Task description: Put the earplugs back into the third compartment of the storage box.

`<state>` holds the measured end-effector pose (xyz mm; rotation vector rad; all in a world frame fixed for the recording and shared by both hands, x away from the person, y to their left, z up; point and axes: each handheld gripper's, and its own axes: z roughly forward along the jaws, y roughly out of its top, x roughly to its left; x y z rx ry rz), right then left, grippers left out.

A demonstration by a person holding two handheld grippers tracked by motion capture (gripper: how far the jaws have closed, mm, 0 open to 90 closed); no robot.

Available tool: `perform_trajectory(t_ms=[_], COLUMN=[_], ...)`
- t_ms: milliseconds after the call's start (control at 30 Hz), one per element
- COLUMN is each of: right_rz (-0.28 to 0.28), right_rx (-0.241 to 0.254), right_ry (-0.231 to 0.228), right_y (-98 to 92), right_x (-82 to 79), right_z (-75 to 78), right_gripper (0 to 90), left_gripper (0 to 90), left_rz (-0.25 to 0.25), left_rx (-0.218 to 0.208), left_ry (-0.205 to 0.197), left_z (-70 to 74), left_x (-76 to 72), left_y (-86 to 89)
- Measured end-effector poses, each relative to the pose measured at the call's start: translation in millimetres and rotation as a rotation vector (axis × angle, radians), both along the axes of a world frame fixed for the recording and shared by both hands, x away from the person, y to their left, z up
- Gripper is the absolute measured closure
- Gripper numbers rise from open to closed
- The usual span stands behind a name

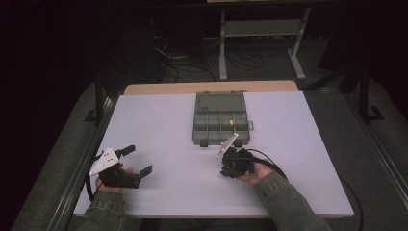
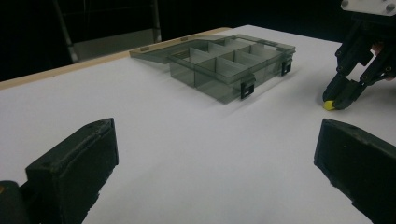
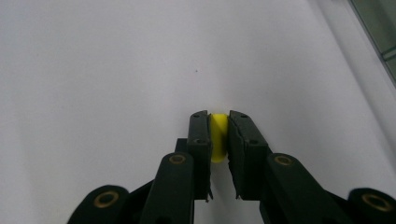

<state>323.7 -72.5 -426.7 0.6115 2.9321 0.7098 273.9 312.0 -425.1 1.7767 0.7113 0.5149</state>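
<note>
Right gripper (image 3: pixel 218 122) clamped on a small yellow piece (image 3: pixel 218 135) at the table surface.
The piece is smooth and rounded, pinched between matte black jaws just near of the translucent grey compartment box (image 1: pixel 221 120) — lid open, hinged at the far side. Left gripper (image 1: pixel 138 161) rests near-left, jaws wide. The table (image 1: pixel 159 125) is plain matte white; dark room, cables on the floor beyond.

We see a box (image 1: pixel 221 126) toward the far middle of the table (image 1: pixel 159 120), its lid lying behind it. Just before the box, the right gripper (image 1: pixel 233 163) pins a small piece (image 3: pixel 218 135) down on the table. The left gripper (image 1: pixel 137 160) sits well apart at the near left.
</note>
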Motion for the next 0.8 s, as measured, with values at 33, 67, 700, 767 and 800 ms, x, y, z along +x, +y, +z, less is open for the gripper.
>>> perform_trajectory(t_ms=[33,67,700,767,800], right_rz=[0.000,0.001,0.004,0.005,0.004], right_rx=[0.001,0.004,0.074,0.084,0.085], right_ry=[0.002,0.007,0.021,0.018,0.018], right_y=[0.0,-0.4,-5.3,-6.4,-6.8], right_x=[0.0,0.4,1.5,2.4,2.6], right_z=[0.0,0.2,16.5,19.4,21.0], right_gripper=[78.3,78.4,78.6,78.7,78.6], left_gripper=[0.0,0.0,0.0,0.0,0.0], left_rz=[0.000,0.000,0.002,0.002,0.003], left_rx=[0.000,0.000,0.004,0.005,0.003], left_ry=[0.000,0.000,0.000,0.000,0.000], left_z=[0.0,0.1,0.2,0.1,0.1], left_x=[0.0,-0.1,-0.4,-0.5,-0.6], left_y=[0.0,0.1,0.0,-0.1,-0.1])
